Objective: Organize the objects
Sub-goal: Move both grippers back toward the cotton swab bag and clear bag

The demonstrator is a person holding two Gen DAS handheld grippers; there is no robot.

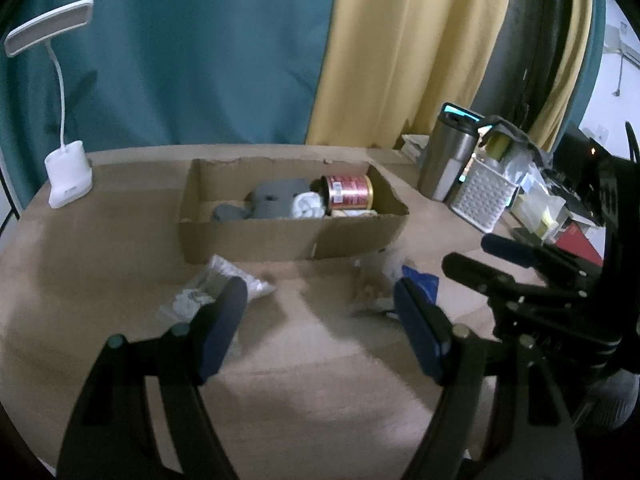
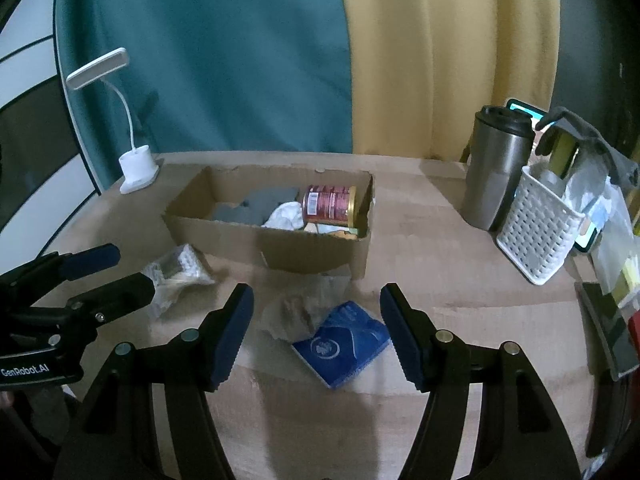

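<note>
An open cardboard box point(image 1: 280, 240) point(image 2: 312, 252) stands mid-table. It holds a red can point(image 1: 347, 194) point(image 2: 329, 205), a grey cloth item point(image 1: 272, 200) and a crumpled white cloth point(image 2: 285, 215). In front of it lie a clear plastic bag point(image 1: 226, 282) point(image 2: 180, 270), a crinkled brownish bag point(image 2: 298, 312) and a blue packet point(image 1: 422, 280) point(image 2: 344, 344). My left gripper point(image 1: 320, 312) point(image 2: 132, 270) hangs open above the table, its left finger beside the clear bag. My right gripper point(image 2: 316, 308) point(image 1: 468, 252) is open with the blue packet lying ahead between its fingers, untouched.
A white desk lamp point(image 1: 66, 176) point(image 2: 136, 168) stands at the back left. At the right are a steel tumbler point(image 2: 498, 172) point(image 1: 446, 160), a white perforated basket point(image 2: 536, 228) point(image 1: 480, 196) stuffed with items, and a lit phone. Teal and yellow curtains hang behind the table.
</note>
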